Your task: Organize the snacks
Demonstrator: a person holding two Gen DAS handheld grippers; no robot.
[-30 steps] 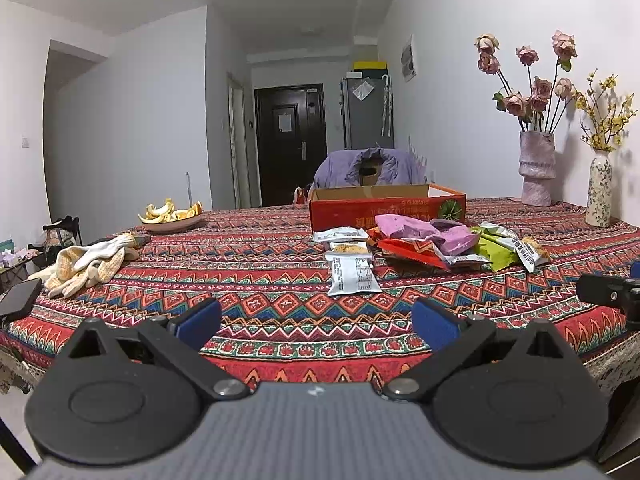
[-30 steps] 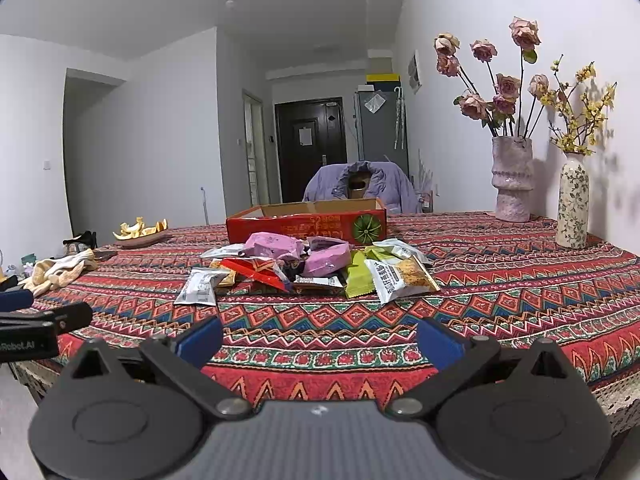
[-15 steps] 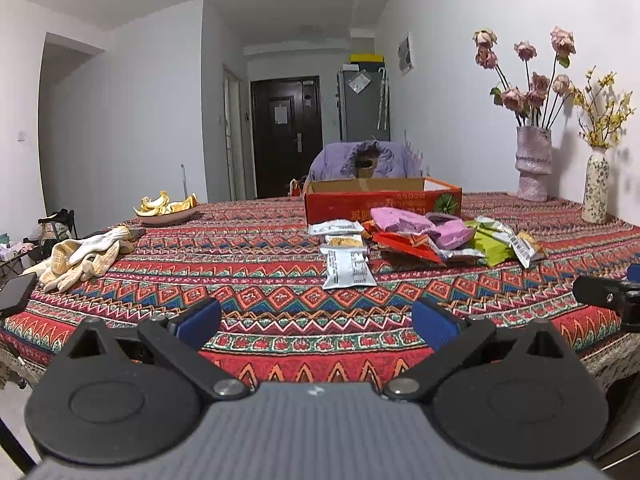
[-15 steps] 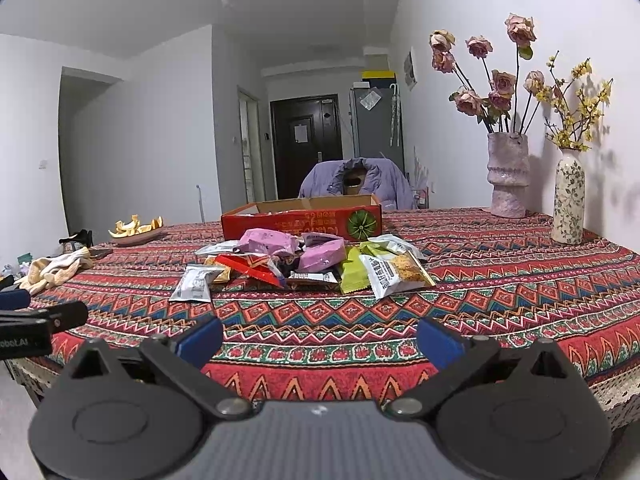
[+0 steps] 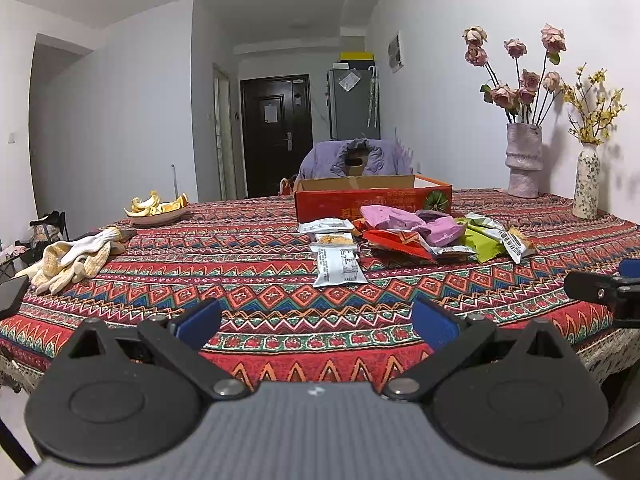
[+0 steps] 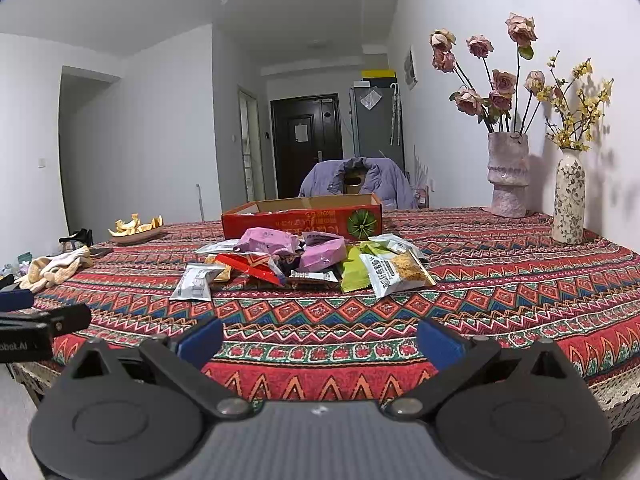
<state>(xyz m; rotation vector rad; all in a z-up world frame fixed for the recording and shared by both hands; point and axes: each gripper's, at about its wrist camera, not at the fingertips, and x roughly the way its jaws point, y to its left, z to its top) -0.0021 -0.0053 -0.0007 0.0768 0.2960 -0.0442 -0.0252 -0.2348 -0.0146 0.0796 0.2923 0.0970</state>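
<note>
A heap of snack packets lies mid-table in front of a shallow red cardboard box. It holds pink packets, a red one, green ones, a noodle-snack packet and a silver packet nearest the front left. My left gripper hovers open at the table's near edge, well short of the heap. My right gripper also stands open and empty at the near edge. Each gripper's finger shows at the other view's side.
A patterned red cloth covers the table. White-yellow gloves and a plate of peels lie at the left. Two vases of flowers stand at the far right by the wall. A chair draped with a purple jacket stands behind.
Both views have shifted only slightly; the grippers stay open at the near edge and nothing on the table has moved.
</note>
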